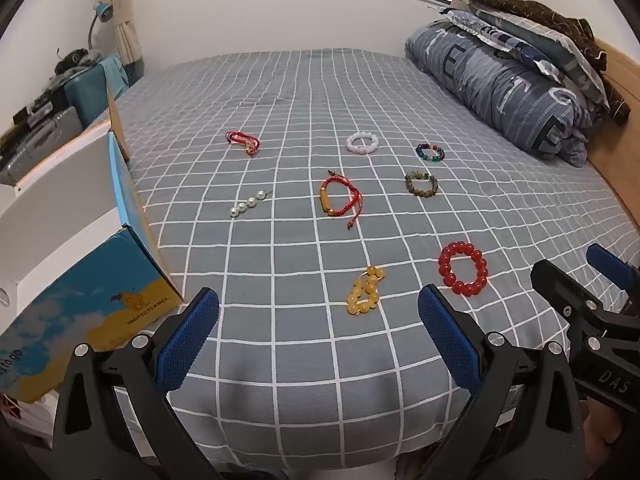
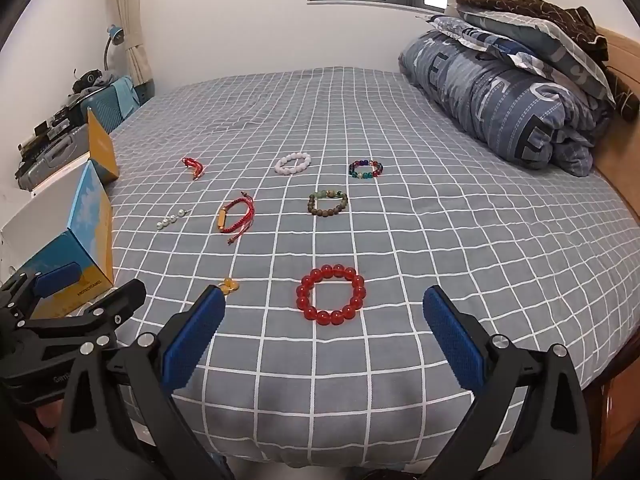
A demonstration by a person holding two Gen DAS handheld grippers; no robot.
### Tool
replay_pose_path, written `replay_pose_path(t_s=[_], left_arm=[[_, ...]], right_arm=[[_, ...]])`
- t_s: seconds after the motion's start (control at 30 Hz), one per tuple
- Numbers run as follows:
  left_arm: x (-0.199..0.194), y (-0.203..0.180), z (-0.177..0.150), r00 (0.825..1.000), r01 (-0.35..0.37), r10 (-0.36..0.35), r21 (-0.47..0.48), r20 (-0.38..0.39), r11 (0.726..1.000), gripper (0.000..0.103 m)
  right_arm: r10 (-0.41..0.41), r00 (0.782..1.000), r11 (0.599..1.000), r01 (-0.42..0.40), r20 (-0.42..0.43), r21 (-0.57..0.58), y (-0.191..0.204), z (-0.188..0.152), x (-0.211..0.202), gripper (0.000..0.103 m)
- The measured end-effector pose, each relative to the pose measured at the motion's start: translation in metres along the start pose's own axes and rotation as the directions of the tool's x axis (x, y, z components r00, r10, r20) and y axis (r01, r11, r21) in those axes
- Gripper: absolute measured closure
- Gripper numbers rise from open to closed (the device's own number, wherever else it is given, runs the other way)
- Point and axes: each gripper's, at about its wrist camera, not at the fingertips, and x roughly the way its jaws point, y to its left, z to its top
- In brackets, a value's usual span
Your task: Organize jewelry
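Jewelry is laid out in loose rows on a grey checked bedspread (image 1: 280, 80). Nearest the front edge, a red bead bracelet (image 1: 463, 268) and a yellow bead bracelet (image 1: 365, 290) are seen side by side, apart from each other. Further back, a red cord bracelet with a gold tube (image 1: 339, 198) is placed in the middle, with a short string of pearls (image 1: 247, 203) to its left and a brown bead bracelet (image 1: 421, 184) to its right. In the farthest row, a thin red cord bracelet (image 1: 243, 142), a white bead bracelet (image 1: 362, 143) and a multicoloured bead bracelet (image 1: 430, 152) are spread well apart.

An open blue and yellow box (image 1: 84, 300) is set at the left edge of the bed, its flap raised. A folded quilt (image 1: 504, 80) with pillows stacked on it is kept at the right, by the wooden headboard.

The left gripper (image 1: 319, 320) is held low over the front edge of the bed, its blue-padded jaws spread wide and nothing gripped; the yellow beads are framed between them. The right gripper (image 2: 324, 318) is likewise spread wide and unloaded, with the red bead bracelet framed between its fingers.
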Motion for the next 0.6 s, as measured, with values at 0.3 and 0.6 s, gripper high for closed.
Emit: replay_pose_path(t_s=[0.3, 0.6], left_arm=[[-0.0011, -0.0034, 0.0, 1.0, -0.01, 0.01, 0.013, 0.007, 1.0, 0.006], [-0.0033, -0.0004, -0.0003, 1.0, -0.019, 0.019, -0.001, 0.013, 1.0, 0.006]], right_arm=[[0.005, 1.0, 1.0, -0.005, 0.001, -0.005, -0.0005, -0.0001, -0.0006, 0.008], [0.0, 1.0, 1.0, 0.0, 0.0, -0.002, -0.0005, -0.0023, -0.0008, 0.008]])
